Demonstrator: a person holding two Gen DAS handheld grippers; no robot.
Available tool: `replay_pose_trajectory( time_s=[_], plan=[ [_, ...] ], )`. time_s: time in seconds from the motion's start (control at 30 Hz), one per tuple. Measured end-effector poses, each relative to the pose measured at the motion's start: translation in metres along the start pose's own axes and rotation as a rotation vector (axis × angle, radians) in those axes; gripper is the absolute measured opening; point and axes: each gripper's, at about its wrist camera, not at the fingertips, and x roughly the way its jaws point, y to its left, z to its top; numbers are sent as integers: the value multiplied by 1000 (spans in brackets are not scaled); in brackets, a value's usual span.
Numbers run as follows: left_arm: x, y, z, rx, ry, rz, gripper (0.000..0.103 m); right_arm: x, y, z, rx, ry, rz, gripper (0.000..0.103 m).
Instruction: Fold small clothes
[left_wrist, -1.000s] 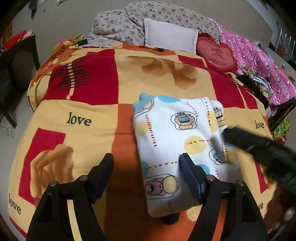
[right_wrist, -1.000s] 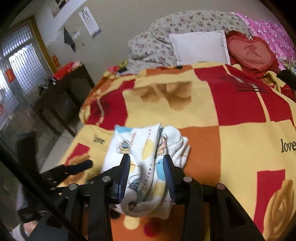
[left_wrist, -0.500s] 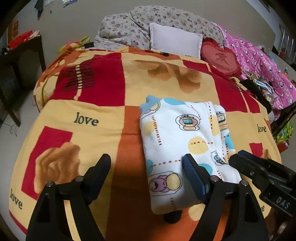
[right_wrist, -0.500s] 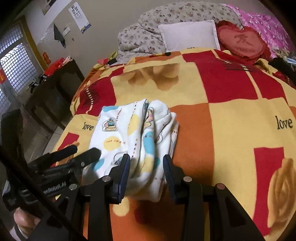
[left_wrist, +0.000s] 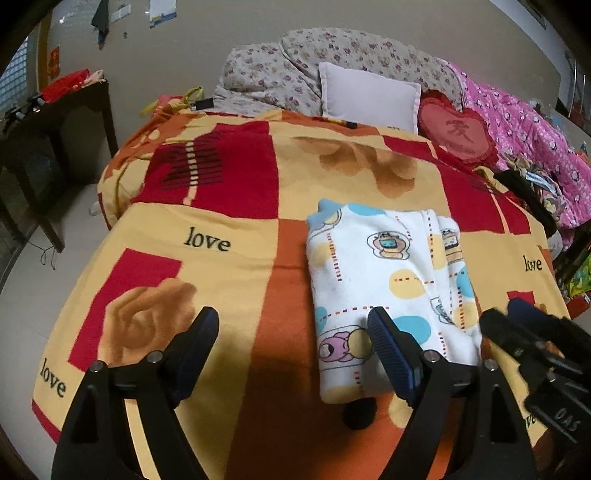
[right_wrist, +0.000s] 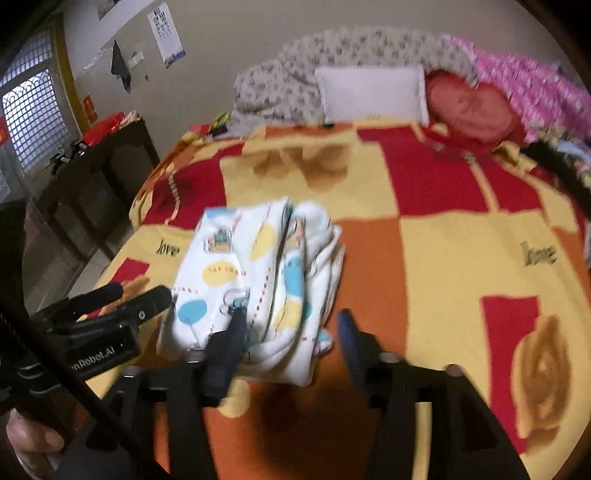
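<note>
Folded garment lies finished at frame centre on the bed, left gripper and right gripper both opening, empty.

Folded white cartoon-print garment lies flat on the patterned blanket.

Both cameras ride just behind their own fingers and look down at a slant along the bed toward the white pillow and the wall. The left view stands left of the folded garment, the right view to its right; both share these things.
</note>
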Motion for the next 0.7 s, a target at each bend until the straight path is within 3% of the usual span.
replay_pose_trajectory(
  time_s=[0.23,0.43,0.7],
  plan=[
    [-16,-5,-2,22,-31,24,84,-21,4,4,-10,-71,-60,71],
    [-29,-5,-6,23,-69,43,90,-27,-1,0,26,-76,-44,79],
    [-27,-5,-9,22,-55,73,90,-25,-7,-5,48,-51,-53,79]
  ],
)
